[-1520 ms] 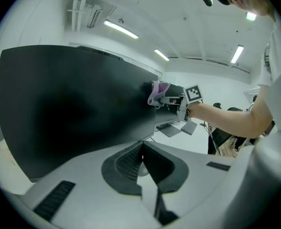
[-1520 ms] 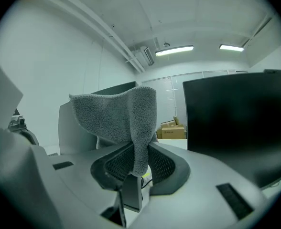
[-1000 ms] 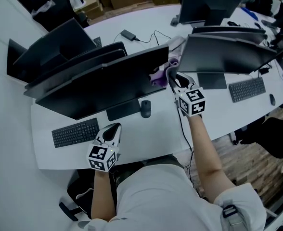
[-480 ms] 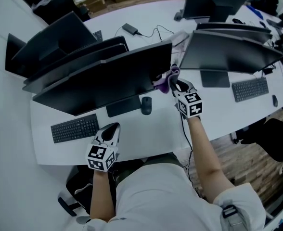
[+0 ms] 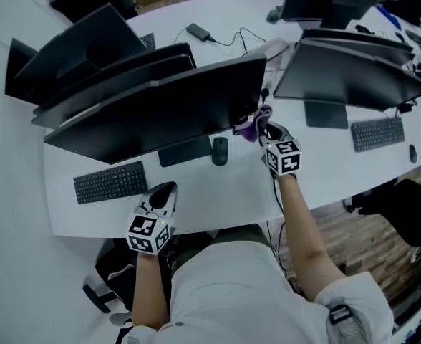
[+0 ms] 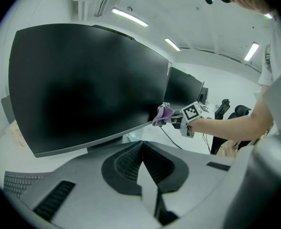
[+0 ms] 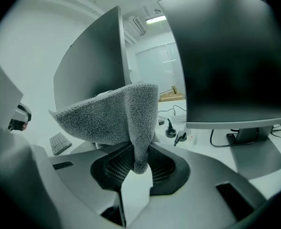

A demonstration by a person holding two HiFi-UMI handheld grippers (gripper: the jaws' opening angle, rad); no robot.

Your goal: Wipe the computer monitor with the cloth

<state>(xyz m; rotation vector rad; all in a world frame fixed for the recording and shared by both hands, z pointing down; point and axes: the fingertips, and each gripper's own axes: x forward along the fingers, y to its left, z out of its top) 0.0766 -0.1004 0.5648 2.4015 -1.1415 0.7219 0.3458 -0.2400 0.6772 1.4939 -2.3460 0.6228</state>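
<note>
Right claw (image 5: 266,128) grips the fuzzy purple cloth (image 5: 249,126) at the black monitor (image 5: 160,113); left claw (image 5: 165,188) clenched, empty.

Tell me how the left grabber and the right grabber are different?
The right gripper is shut on the purple cloth, while the left gripper is shut with nothing in it. The right gripper is up at the right edge of the monitor. The left gripper sits low by the front of the desk, near the keyboard. Both point toward the monitor.
</note>
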